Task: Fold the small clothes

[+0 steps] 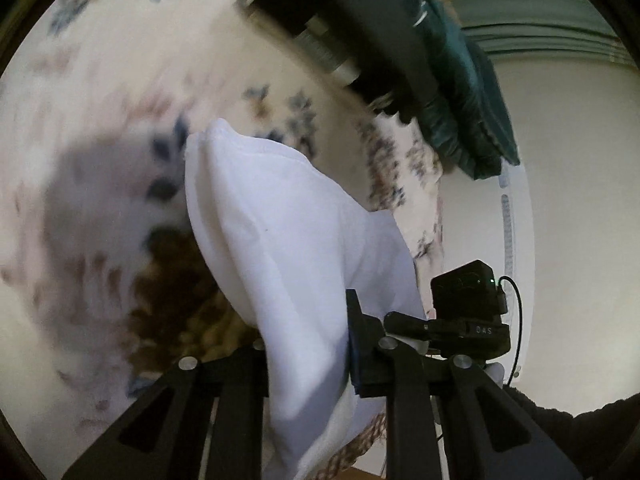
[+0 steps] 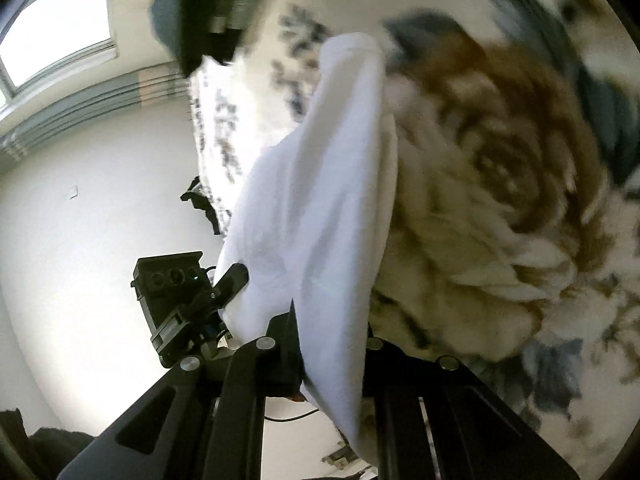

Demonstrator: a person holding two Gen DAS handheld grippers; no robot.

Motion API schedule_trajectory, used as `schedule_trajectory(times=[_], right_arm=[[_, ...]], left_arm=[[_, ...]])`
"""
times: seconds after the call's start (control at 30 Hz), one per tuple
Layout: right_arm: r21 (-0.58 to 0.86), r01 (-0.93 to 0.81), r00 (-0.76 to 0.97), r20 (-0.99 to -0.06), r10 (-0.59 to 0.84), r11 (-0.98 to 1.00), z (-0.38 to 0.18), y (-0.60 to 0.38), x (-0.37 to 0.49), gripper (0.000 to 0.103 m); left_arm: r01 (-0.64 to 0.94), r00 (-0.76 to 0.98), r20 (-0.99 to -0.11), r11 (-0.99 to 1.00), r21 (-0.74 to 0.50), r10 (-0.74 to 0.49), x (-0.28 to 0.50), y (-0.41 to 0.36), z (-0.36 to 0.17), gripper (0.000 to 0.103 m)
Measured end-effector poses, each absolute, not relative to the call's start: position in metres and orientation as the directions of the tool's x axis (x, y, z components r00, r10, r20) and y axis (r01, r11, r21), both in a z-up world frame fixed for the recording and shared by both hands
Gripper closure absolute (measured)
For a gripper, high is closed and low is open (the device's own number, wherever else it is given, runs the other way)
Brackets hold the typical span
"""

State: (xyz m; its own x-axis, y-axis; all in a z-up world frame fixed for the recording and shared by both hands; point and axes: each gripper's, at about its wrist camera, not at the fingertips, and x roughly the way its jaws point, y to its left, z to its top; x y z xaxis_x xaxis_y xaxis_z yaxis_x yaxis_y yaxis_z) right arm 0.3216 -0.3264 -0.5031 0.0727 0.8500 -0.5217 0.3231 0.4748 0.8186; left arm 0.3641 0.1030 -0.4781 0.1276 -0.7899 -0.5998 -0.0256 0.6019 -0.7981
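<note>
White cloth [image 1: 288, 240]: small plain garment, lifted off the flowered bedspread [image 1: 104, 92] and hanging between both claws.
Left gripper [image 1: 316, 360]: jaws nearly closed, pinched on one edge of the cloth, fabric draping over and below the fingers.
Right gripper [image 2: 332, 344]: jaws likewise nearly closed, clamped on the opposite edge, cloth spilling down past them.
Step in hand: likely raising the piece clear of the bed to carry one edge over for a fold.
Doing it well: keep both pinches level and equally taut so the span hangs flat; avoid twisting the wrists, which would rope the fabric; lower the far edge first, then lay the rest down smoothly onto the bedspread.
Look of the cloth: thin, soft, matt, already doubled in places, with a hemmed corner pointing up away from the claws; loose folds, no print.
Risk: thin hem slipping from a shallow pinch.
Surroundings: dark teal bundle [image 1: 468, 112] at the bed's far edge, well apart from the cloth.
</note>
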Motion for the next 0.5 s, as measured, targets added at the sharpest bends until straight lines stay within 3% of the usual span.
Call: schedule_trajectory(times=[0.3, 0.5], right_arm=[[0.838, 0.184, 0.186, -0.543, 0.819, 0.513, -0.386, -0.342, 0.446, 0.091], [0.814, 0.094, 0.263, -0.575, 0.775, 0.573, -0.344, -0.358, 0.581, 0.091]], left_arm=[[0.077, 0.261, -0.567, 0.603, -0.794, -0.781, 0.502, 0.067, -0.372, 0.088], [0.136, 0.32, -0.56, 0.622, -0.772, -0.764, 0.625, 0.041, -0.348, 0.087]])
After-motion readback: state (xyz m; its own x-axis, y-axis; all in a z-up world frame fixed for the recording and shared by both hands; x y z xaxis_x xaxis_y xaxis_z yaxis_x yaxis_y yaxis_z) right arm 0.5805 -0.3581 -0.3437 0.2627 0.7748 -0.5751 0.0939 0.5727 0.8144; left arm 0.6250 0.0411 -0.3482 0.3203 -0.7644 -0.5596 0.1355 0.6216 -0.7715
